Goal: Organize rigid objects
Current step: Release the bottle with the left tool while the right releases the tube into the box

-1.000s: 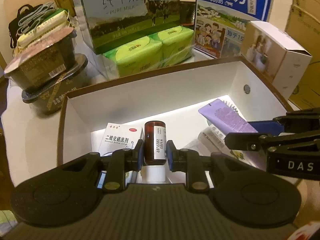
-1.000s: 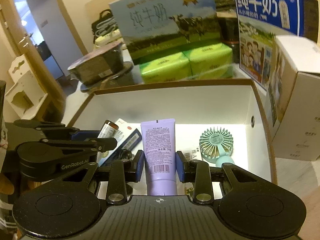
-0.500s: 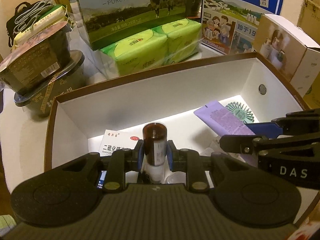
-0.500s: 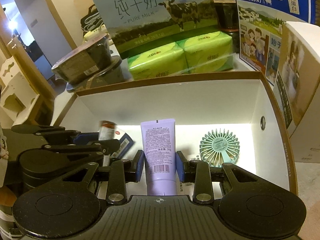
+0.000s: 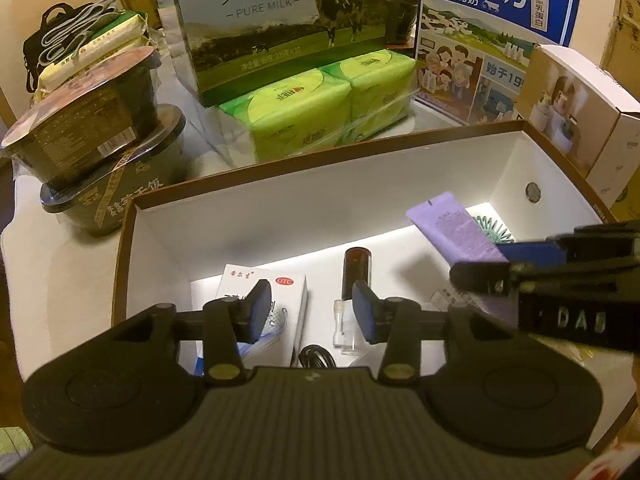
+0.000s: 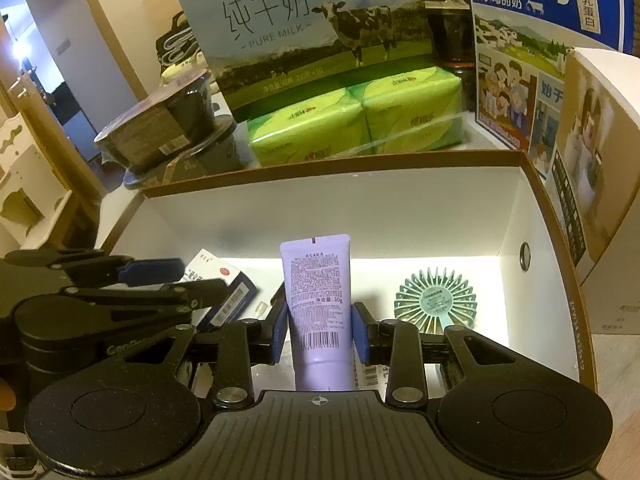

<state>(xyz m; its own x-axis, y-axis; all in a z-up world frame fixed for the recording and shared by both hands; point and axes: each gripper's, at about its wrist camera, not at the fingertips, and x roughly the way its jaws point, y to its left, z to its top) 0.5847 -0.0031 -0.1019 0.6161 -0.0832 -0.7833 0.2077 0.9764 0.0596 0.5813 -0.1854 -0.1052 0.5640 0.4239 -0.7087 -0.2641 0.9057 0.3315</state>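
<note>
A white box with a brown rim (image 5: 320, 160) holds the objects. My left gripper (image 5: 312, 308) is open over the box. The brown medicine bottle (image 5: 357, 270) stands on the box floor just ahead of its right finger, free of the pads. A white medicine carton (image 5: 280, 284) lies left of the bottle. My right gripper (image 6: 319, 332) is shut on a purple tube (image 6: 318, 300) and holds it over the box floor; it also shows in the left wrist view (image 5: 456, 236). A teal mini fan (image 6: 434, 306) lies to the tube's right.
Behind the box stand green tissue packs (image 5: 320, 108), two milk cartons (image 5: 280, 20) and stacked black food bowls (image 5: 92, 140). A white product box (image 5: 580, 112) stands at the right. A small vial (image 5: 340, 320) and a black cable (image 5: 316, 356) lie on the box floor.
My left gripper has opened and let go of the brown bottle, which now stands on the box floor. My right gripper still holds the purple tube.
</note>
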